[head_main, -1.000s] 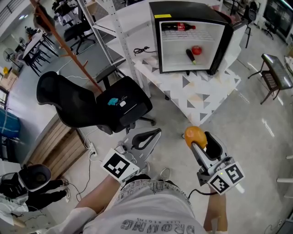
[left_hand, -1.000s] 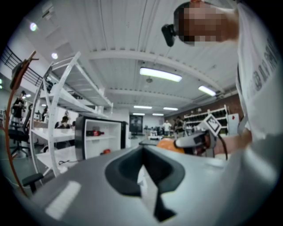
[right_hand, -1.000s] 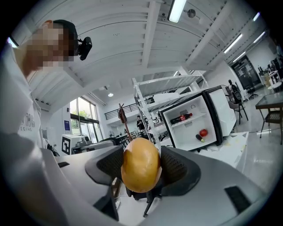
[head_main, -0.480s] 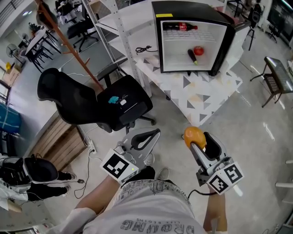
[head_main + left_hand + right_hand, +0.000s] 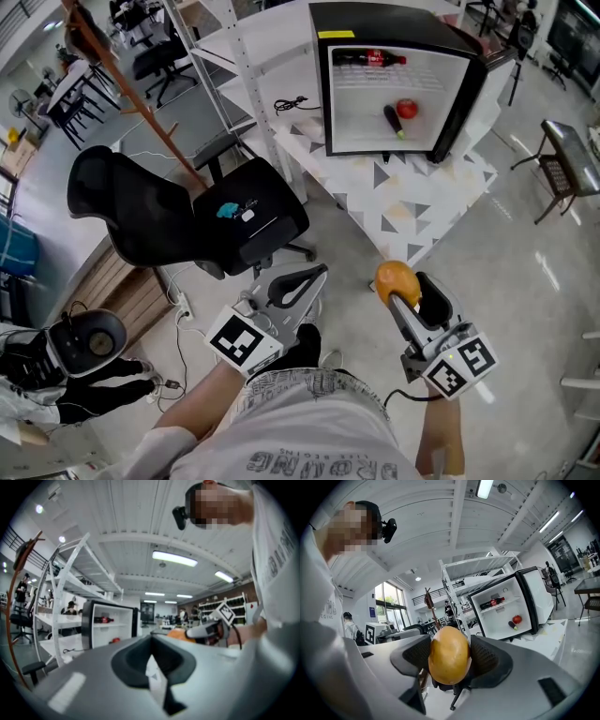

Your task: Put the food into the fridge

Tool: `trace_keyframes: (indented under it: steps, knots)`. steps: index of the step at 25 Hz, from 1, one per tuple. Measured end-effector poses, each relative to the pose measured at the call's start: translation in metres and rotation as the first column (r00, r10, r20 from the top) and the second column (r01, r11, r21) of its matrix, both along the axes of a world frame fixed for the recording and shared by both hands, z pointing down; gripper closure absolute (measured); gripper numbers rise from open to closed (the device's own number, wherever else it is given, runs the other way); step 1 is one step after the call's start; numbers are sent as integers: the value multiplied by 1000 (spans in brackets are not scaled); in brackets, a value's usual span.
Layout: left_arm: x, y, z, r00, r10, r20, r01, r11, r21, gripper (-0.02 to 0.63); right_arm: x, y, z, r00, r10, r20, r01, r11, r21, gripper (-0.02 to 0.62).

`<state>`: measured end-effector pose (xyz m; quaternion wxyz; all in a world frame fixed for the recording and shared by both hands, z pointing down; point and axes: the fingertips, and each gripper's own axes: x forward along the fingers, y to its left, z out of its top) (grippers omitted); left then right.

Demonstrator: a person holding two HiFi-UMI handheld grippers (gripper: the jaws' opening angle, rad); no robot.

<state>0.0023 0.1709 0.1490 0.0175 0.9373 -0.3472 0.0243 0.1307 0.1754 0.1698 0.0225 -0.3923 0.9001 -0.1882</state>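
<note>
The right claw (image 5: 406, 287) clamps the yellow-orange fruit (image 5: 449, 654) between its pads, well short of the open fridge (image 5: 394, 23) on the worktop (image 5: 403, 192) — probably bound for beside the tomato (image 5: 406, 108) — while the left claw (image 5: 298, 284), closed on nothing, hangs clear.

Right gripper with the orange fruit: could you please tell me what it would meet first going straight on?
Probably the edge of the white triangle-patterned table, left of the open black fridge, though the right gripper's height is unclear.
</note>
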Motion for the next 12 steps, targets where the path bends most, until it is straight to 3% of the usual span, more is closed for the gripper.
trace_keyframes:
  steps: [12]
  knots:
    - [-10,-75,12,999,46,-2,-46,999,-18,600,-14,-72,14,999,46,-17,-46,999,-21,329]
